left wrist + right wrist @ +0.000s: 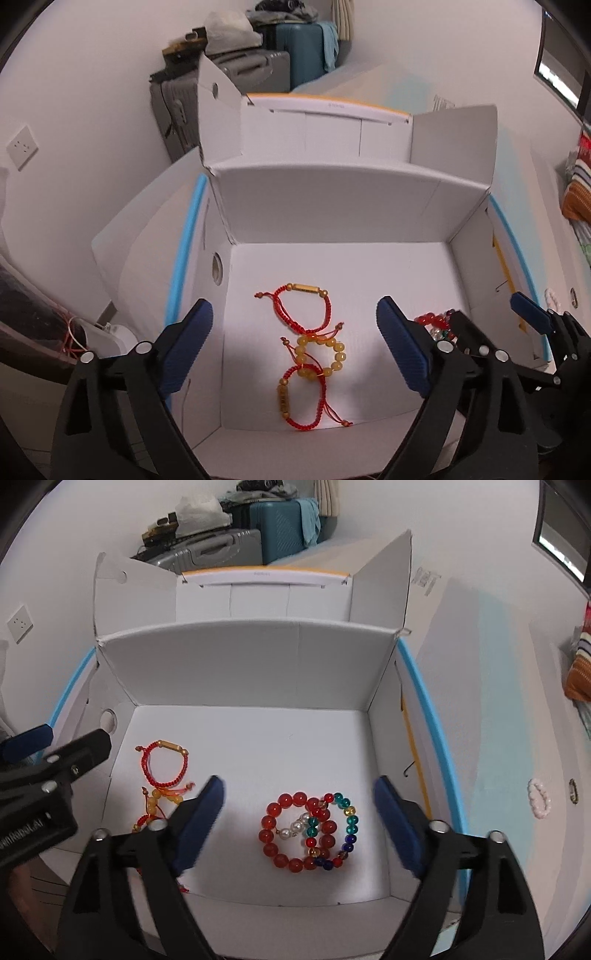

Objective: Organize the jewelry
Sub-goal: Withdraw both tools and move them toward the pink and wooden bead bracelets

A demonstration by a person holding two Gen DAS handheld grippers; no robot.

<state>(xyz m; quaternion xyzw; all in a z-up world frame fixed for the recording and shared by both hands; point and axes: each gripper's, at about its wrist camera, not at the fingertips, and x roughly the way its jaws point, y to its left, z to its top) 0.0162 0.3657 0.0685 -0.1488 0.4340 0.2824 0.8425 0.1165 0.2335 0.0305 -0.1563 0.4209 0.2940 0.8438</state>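
An open white cardboard box [332, 199] [243, 664] holds the jewelry. On its floor at the left lie a red cord bracelet with a gold tube [303, 306] [164, 762], a yellow bead bracelet [325, 350] [162, 799] and a second red cord bracelet [301, 400]. Towards the right lie a red bead bracelet [295, 830], a multicoloured bead bracelet [341, 830] and small pearls [295, 825]. My left gripper [295, 347] hangs open above the cord bracelets. My right gripper [299, 821] hangs open above the bead bracelets. Nothing sits between either pair of blue pads.
A white bead bracelet [539, 797] lies on the pale surface right of the box. Box flaps stand up at the back. Suitcases [280, 59] and a bag are stacked by the far wall. A striped cloth [580, 177] sits at the right edge.
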